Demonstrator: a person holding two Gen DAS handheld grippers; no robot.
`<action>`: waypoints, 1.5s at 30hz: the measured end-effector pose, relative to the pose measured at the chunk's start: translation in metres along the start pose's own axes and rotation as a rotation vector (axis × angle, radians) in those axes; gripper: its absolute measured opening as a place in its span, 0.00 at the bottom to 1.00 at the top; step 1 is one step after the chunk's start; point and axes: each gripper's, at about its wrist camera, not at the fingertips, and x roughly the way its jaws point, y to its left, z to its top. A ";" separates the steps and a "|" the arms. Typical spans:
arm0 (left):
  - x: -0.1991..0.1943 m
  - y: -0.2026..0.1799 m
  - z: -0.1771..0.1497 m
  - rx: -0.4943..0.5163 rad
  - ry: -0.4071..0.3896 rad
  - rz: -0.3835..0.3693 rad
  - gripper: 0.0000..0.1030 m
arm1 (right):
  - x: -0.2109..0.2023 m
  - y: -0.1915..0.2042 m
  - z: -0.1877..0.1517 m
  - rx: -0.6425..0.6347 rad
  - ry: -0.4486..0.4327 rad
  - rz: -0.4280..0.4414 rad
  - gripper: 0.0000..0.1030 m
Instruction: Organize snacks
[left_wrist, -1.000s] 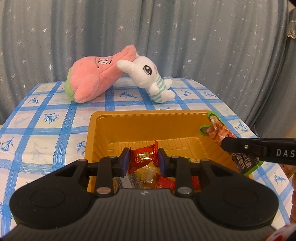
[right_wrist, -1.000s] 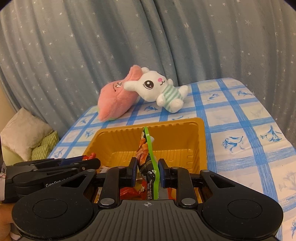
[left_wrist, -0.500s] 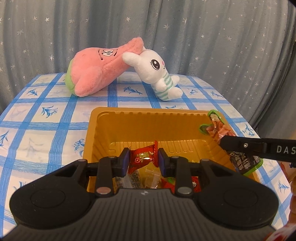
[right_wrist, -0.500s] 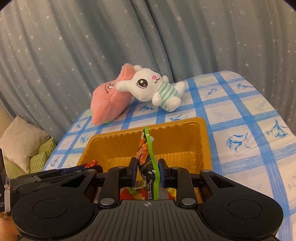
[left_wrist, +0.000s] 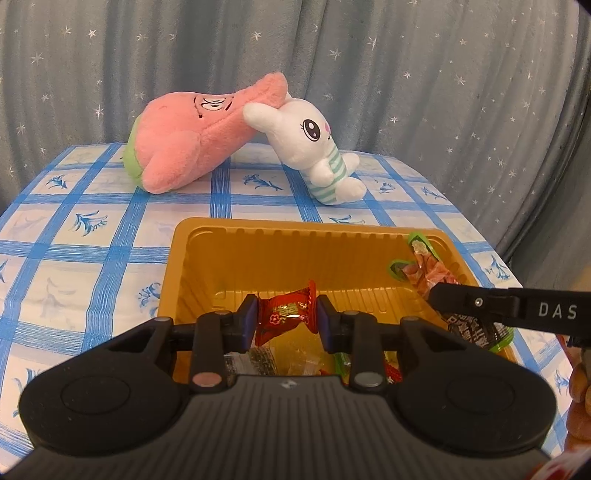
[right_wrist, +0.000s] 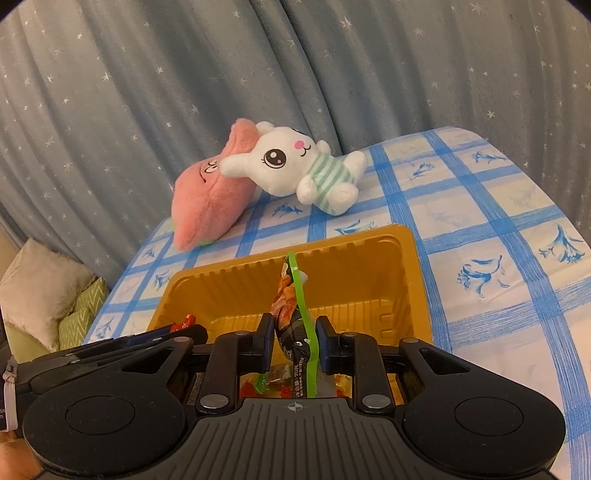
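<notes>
Snacks are partly sorted: several wrapped pieces lie at the near end of the yellow tray (left_wrist: 280, 236), whose far half is bare. Left gripper (left_wrist: 286, 314) is clenched on a red candy (left_wrist: 286, 310) above the tray. Right gripper (right_wrist: 293, 341) is clenched on a green-edged packet (right_wrist: 295, 325) over the tray's right side. Both items appear not yet placed. Tray walls are low; two plush toys (left_wrist: 207, 140) sit well beyond the far rim on the checked tablecloth (left_wrist: 74, 236).

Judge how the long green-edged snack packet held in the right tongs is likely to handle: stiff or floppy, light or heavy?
The green-edged packet stands nearly upright from the right tongs without drooping, so probably fairly stiff. One narrow pinch holds it, suggesting it is light. Its glossy film may be slippery.
</notes>
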 end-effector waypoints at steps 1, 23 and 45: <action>0.001 0.000 0.000 -0.005 -0.002 -0.001 0.31 | 0.000 -0.001 0.000 0.004 0.002 0.000 0.23; -0.005 0.007 0.002 0.028 -0.004 0.055 0.53 | 0.003 0.002 -0.001 0.012 0.007 0.010 0.23; -0.007 0.010 -0.002 0.086 -0.024 0.123 0.79 | 0.002 -0.005 0.003 0.057 -0.038 0.041 0.67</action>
